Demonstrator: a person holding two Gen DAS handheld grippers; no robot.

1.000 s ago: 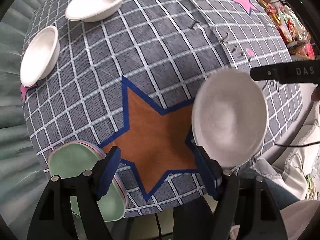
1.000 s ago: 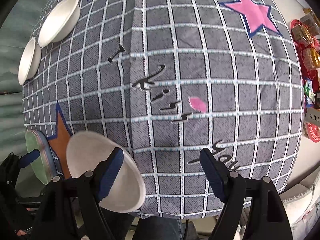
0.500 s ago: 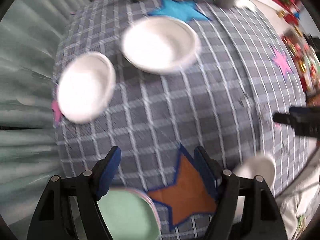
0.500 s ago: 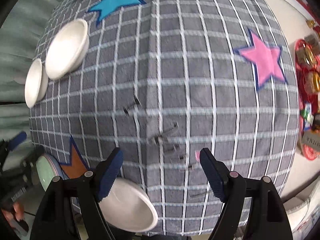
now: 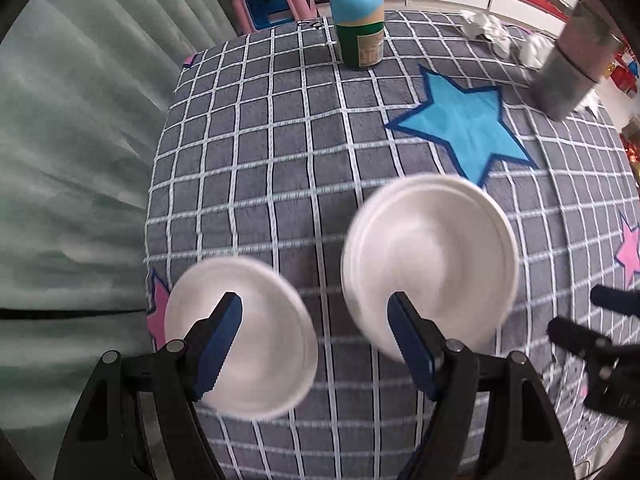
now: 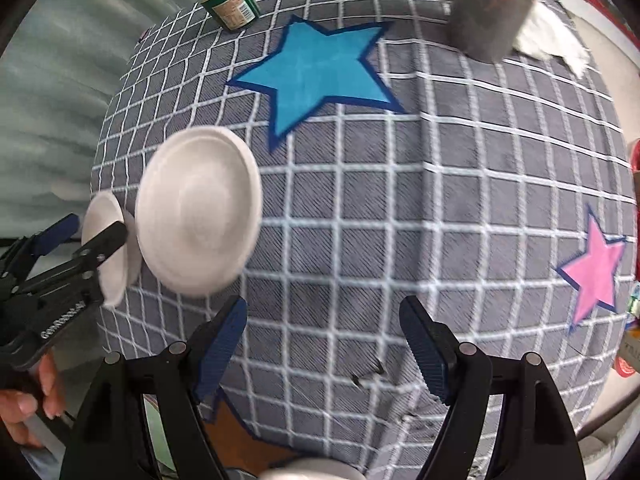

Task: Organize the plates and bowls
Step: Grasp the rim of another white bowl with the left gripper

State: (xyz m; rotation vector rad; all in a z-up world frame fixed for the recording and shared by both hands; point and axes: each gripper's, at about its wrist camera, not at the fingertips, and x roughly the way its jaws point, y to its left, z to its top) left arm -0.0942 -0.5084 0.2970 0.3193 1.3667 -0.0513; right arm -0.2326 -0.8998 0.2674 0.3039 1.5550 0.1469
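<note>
- Since a second ago the left hand-held gripper has swung away from the white bowl that sat beside its right finger near the desk's near edge; that bowl now shows only as a rim at the bottom of the right view.
- Two other white bowls, far off before, now fill the left view: judged a move on to collect them for stacking.
- Landmark: the blue star. Larger bowl lies just on the near side of it; smaller bowl lies further towards the curtain side.
- Left hand-held gripper: fingers spread wide, holding nothing, poised over the gap between the two bowls, one finger overlapping each in view.
- Right hand-held gripper: also wide apart, empty, well to the near side of the star, larger bowl off its left finger.
</note>
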